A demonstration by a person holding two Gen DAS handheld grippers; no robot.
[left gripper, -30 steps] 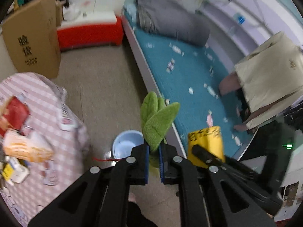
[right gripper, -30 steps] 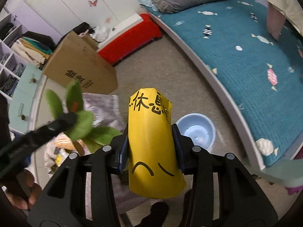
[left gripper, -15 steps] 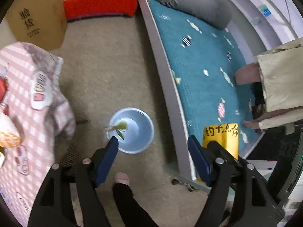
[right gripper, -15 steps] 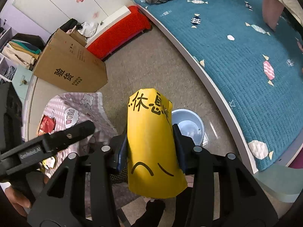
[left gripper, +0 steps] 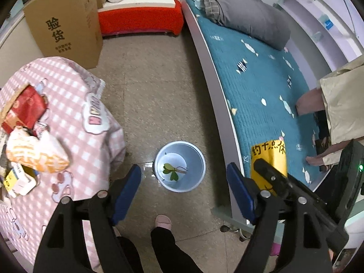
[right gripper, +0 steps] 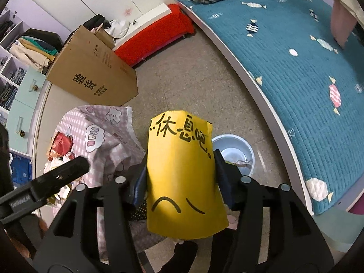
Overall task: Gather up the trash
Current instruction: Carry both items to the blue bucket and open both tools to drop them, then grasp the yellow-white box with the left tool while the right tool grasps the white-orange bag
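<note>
the left gripper (left gripper: 184, 179) hung over the floor with its jaws spread wide and nothing between them. below it the pale blue bin (left gripper: 180, 166) stood on the floor between the checked table (left gripper: 75, 104) on the left and the bed (left gripper: 257, 84) on the right, the green leaf sprig (left gripper: 171, 171) lying inside it. the right gripper (right gripper: 180, 177) had just been opening; the yellow card (right gripper: 182, 170) sat between its fingers, but i couldn't tell whether the pads pressed it.
</note>
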